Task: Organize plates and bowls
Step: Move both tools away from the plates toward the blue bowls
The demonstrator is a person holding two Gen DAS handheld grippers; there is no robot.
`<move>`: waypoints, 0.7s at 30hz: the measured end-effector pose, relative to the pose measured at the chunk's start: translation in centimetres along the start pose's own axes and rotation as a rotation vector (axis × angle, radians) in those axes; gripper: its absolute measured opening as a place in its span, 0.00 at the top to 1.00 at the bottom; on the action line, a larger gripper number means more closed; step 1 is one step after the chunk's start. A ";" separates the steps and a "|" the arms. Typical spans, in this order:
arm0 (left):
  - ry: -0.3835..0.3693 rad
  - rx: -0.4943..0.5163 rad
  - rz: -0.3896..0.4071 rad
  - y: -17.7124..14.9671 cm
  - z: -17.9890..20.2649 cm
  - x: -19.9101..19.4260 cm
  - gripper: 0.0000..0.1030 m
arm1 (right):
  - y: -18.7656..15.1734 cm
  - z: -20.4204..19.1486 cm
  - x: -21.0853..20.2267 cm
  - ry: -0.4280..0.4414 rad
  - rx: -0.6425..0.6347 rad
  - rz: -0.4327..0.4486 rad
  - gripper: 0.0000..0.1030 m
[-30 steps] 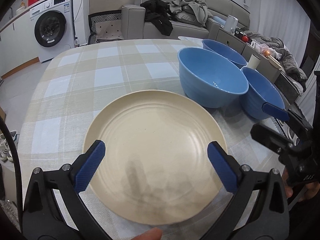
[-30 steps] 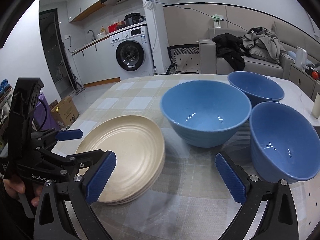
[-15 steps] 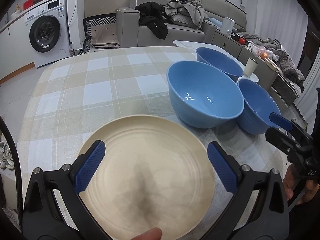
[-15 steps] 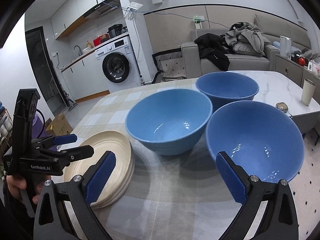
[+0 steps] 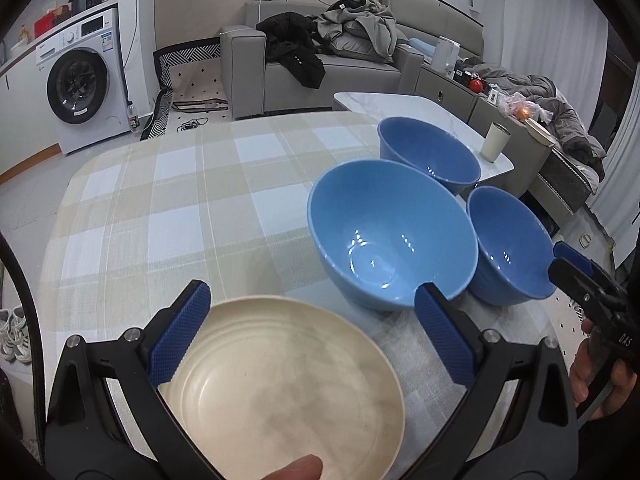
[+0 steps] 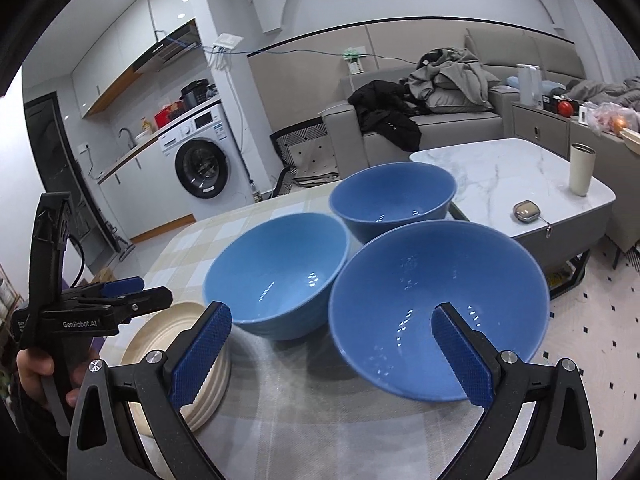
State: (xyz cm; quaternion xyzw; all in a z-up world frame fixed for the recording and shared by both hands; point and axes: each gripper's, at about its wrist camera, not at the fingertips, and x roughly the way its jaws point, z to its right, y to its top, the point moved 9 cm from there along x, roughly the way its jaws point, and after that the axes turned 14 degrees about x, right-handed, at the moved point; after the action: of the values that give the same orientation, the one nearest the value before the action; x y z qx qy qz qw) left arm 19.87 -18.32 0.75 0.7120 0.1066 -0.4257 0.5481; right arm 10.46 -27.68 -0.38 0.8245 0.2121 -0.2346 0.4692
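Note:
A stack of cream plates point(image 5: 280, 384) lies on the checked tablecloth point(image 5: 180, 208) at the near edge; it also shows in the right wrist view point(image 6: 160, 336). Three blue bowls stand to its right: a middle one point(image 5: 392, 236), a far one point(image 5: 428, 156) and a near-right one point(image 5: 508, 244). My left gripper point(image 5: 312, 336) is open and empty above the plates. My right gripper point(image 6: 328, 352) is open and empty, with its right finger in front of the nearest bowl point(image 6: 436, 300). The middle bowl point(image 6: 276, 272) and far bowl point(image 6: 392, 196) sit behind.
A white marble coffee table point(image 6: 504, 176) stands beyond the bowls with a cream cup point(image 6: 582, 168) and a small case point(image 6: 528, 210). A grey sofa point(image 5: 332, 68) with clothes and a washing machine point(image 5: 80, 80) are further back.
Both grippers have pulled back and lifted. The left view now sits higher over the plates, and the right gripper has swung right, from the plates toward the near-right bowl. Both stay open.

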 end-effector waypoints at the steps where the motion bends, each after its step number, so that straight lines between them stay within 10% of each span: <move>1: 0.000 0.004 0.007 0.5 0.1 -0.1 0.01 | 0.4 0.3 0.0 -0.008 0.009 0.003 0.01; 21: -0.029 0.109 0.055 10.2 3.5 0.8 0.01 | 7.7 3.0 0.0 -0.159 0.032 0.022 0.01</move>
State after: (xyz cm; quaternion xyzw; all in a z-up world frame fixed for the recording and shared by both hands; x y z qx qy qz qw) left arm 24.93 -25.42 7.07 0.7373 0.0558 -0.4261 0.5213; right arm 14.28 -33.89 3.48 0.8129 0.1612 -0.2976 0.4741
